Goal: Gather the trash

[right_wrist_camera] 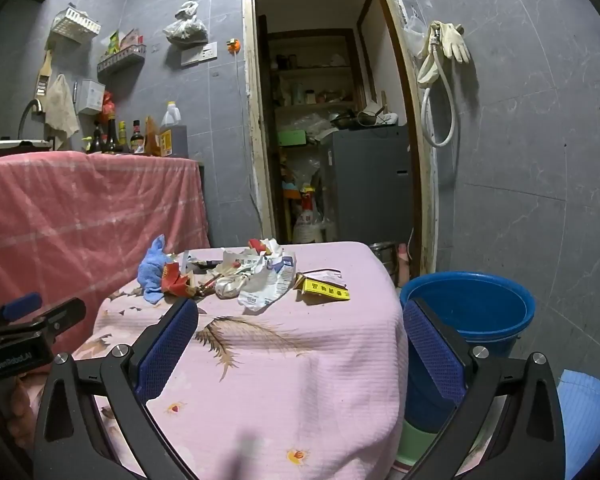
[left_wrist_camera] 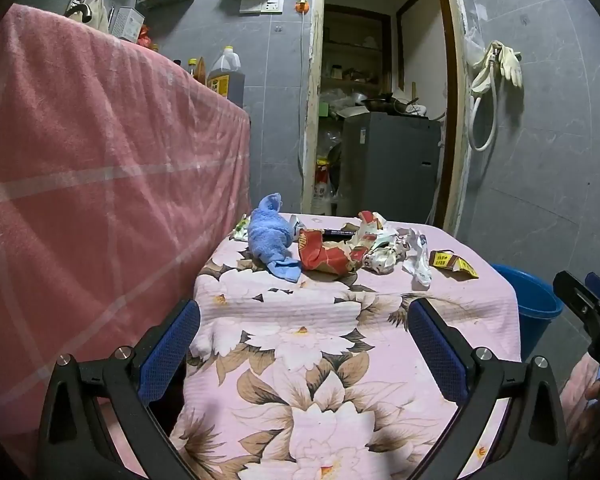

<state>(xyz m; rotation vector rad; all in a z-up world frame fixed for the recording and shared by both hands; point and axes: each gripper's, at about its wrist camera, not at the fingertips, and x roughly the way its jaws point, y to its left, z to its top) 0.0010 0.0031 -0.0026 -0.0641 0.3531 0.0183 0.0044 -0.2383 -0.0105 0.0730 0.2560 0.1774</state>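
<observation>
The trash (left_wrist_camera: 364,246) lies heaped at the bench's (left_wrist_camera: 300,360) far end beside a blue towel (left_wrist_camera: 270,236), both tongs (left_wrist_camera: 304,344) (right_wrist_camera: 300,344) spread wide and empty, so a careless reach might snag the towel or miss the blue bucket (right_wrist_camera: 468,312).

- The left tool (right_wrist_camera: 40,320), seen from the right wrist, carries white lettering that looks like "GenRobot.AI".
- The yellow carton (right_wrist_camera: 326,290) on the tabletop shows red characters, too small to read.
</observation>
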